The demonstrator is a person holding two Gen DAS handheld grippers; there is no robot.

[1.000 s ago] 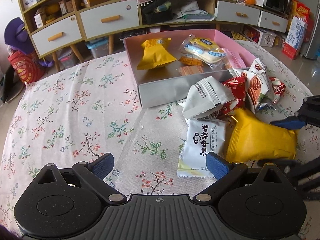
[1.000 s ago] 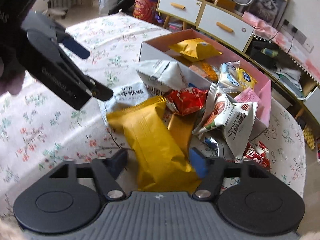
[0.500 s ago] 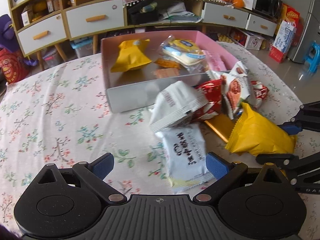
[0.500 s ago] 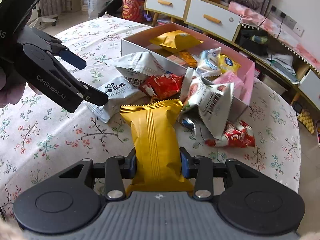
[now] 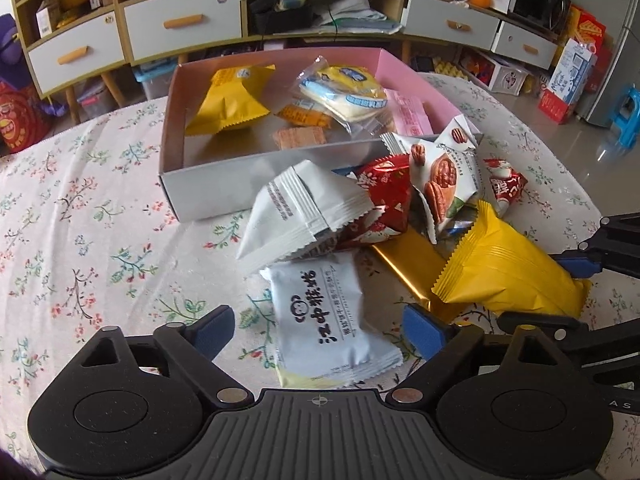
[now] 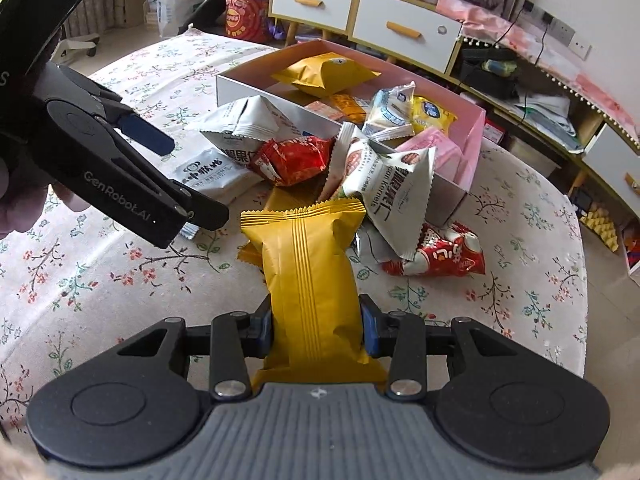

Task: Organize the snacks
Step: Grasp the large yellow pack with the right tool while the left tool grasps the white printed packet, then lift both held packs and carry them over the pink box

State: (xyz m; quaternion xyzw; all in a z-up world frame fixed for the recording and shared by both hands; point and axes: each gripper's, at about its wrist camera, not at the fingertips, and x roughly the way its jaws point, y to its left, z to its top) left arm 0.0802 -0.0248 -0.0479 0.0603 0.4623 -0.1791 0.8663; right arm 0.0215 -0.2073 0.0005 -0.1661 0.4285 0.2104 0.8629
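A pile of snack packets lies on the floral tablecloth in front of a pink-lined box (image 5: 208,196) that holds several snacks. My right gripper (image 6: 316,326) is shut on a yellow packet (image 6: 308,264), lifted above the cloth; the same yellow packet (image 5: 508,272) shows at the right of the left wrist view. My left gripper (image 5: 320,328) has its jaws closing around a white packet with black characters (image 5: 324,316), which lies flat between the blue pads without being pressed. In the right wrist view the left gripper (image 6: 180,180) hovers over that white packet (image 6: 208,174).
A puffed white packet (image 5: 296,212), red packets (image 5: 384,200), a nut packet (image 5: 444,176) and a gold bar (image 5: 412,268) crowd the box's front. Drawers and shelves (image 5: 180,24) stand behind the table. Bare floral cloth (image 5: 80,220) spreads to the left.
My right gripper closed on the yellow packet and raised it off the pile. My left gripper slid right until the white packet came between its pads, which have narrowed.
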